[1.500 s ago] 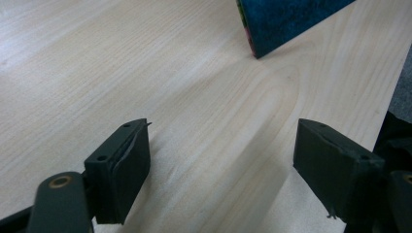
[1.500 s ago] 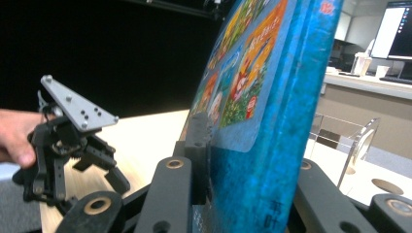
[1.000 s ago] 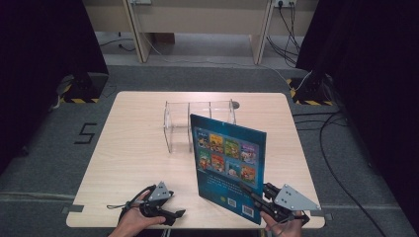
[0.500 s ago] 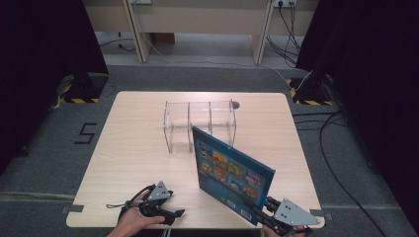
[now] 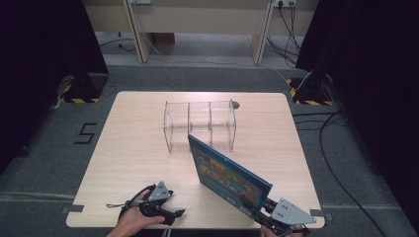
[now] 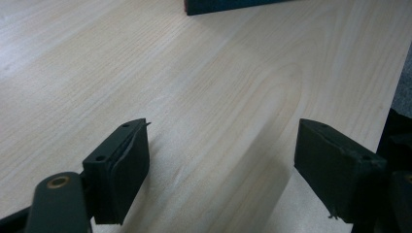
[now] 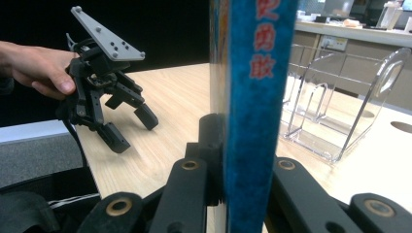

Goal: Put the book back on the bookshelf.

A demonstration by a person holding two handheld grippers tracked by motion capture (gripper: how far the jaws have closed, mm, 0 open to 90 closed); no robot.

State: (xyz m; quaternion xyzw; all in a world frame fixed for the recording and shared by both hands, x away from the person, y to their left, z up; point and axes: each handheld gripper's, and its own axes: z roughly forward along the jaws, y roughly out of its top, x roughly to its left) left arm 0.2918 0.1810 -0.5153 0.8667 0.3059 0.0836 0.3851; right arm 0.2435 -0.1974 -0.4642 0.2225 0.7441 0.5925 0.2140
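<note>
A blue picture book point(image 5: 227, 175) stands tilted on edge over the near right part of the table, its cover facing the left. My right gripper point(image 5: 261, 211) is shut on its lower near corner at the table's front edge. In the right gripper view the book's blue spine point(image 7: 252, 97) rises between the closed jaws. My left gripper point(image 5: 174, 214) rests low at the front left, open and holding nothing, with bare wood between its pads point(image 6: 119, 167). A clear acrylic rack point(image 5: 200, 123) with dividers stands at mid-table, just behind the book's far corner.
The light wooden table point(image 5: 123, 158) has open surface on its left half. A small round hole point(image 5: 236, 104) lies beside the rack's far right corner. Grey floor, cables and dark curtains surround the table. The rack point(image 7: 340, 97) appears right of the book in the right gripper view.
The book has leaned down lower toward the table and the right gripper has drawn back toward the near edge. The left gripper has stayed put.
</note>
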